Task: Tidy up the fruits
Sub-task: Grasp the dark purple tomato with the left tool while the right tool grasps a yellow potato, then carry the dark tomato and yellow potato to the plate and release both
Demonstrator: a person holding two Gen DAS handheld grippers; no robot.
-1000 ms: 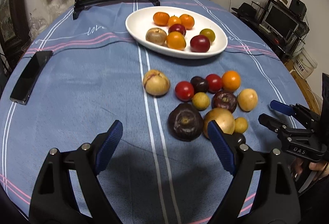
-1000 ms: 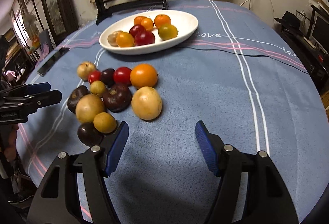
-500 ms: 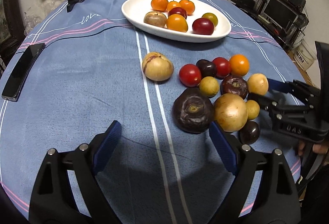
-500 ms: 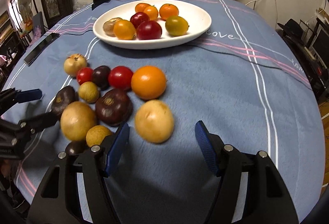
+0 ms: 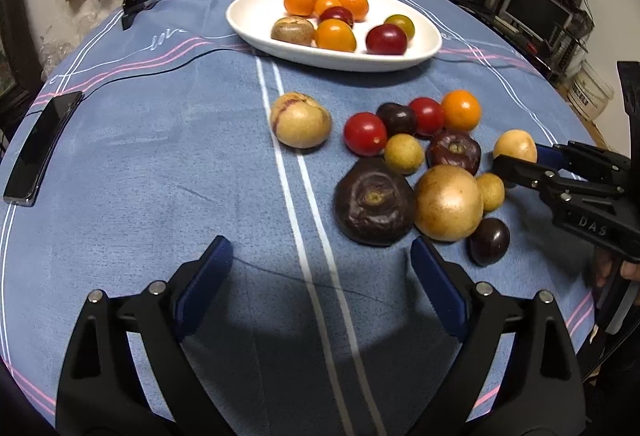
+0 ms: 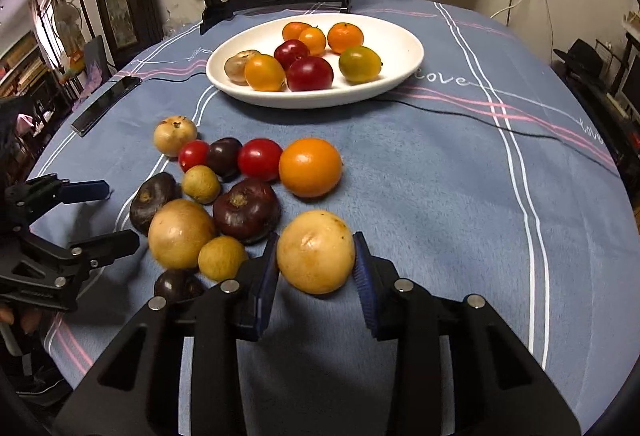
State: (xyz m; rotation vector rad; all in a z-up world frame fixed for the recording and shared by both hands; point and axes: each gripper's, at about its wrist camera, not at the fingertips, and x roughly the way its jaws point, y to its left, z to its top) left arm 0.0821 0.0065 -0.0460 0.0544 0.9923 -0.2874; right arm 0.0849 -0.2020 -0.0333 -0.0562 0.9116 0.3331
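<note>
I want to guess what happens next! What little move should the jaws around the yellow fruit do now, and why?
Probably finish squeezing, then lift a little. The right gripper has its jaws closing on the yellow fruit, one pad on each side, and the fruit sits on the blue cloth. The white plate farther back already holds fruit, so it likely goes there.

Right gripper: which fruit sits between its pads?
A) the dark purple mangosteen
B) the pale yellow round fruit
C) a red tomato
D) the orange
B: in the right wrist view the right gripper has its jaws closing on the pale yellow round fruit, both blue pads against its sides; the orange lies free on the cloth beyond it.
</note>
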